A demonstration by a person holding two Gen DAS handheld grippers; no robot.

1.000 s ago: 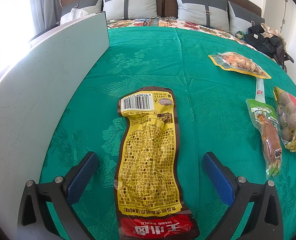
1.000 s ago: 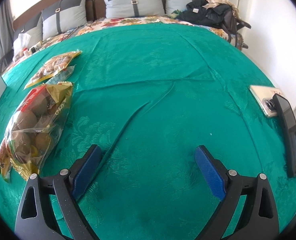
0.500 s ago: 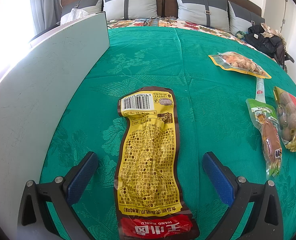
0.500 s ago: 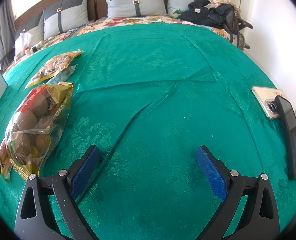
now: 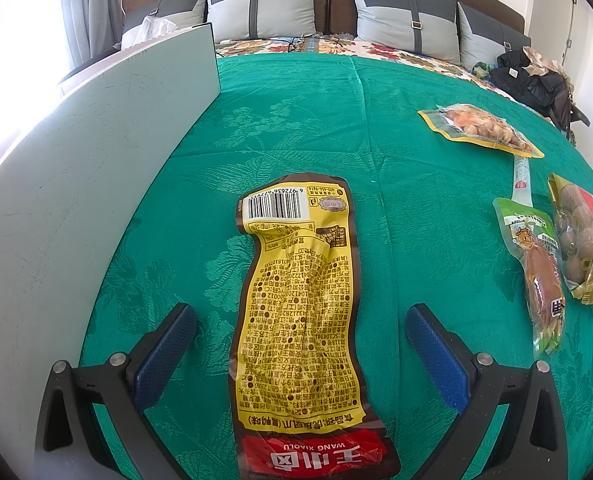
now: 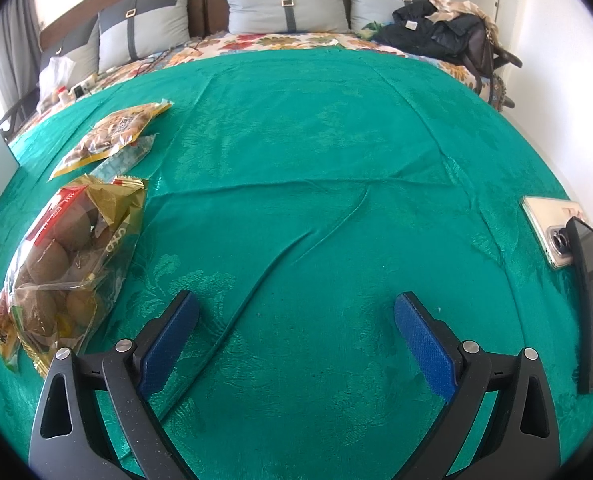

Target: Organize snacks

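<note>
We have our left tongs [image 5: 300,344] spread wide and empty, low over the green patterned bedspread [image 5: 296,128], with the long yellow foil snack packet with a red end and a barcode [image 5: 300,312] lying flat between the two blue pads, touching neither. We judge this to be the opening step: lining up on the first snack before a pick. Beside us on the left stands a pale grey flat board [image 5: 96,160], upright along the edge of the bed. The other snacks lie well apart to the right: a green pouch holding a brown sausage-like piece [image 5: 536,264], a clear bag of round brown fruits with gold trim [image 6: 68,264] just beside it, and a yellow-edged bag of pale nuts [image 5: 480,128] farther up.

Our right tongs [image 6: 296,336] are likewise spread and empty, over bare bedspread, near two phones [image 6: 568,256] at the right edge.

Next, we think the left tongs must come down and close across the thin packet; flat foil on soft cloth may slip or bunch the fabric, so catching an edge looks wiser
</note>
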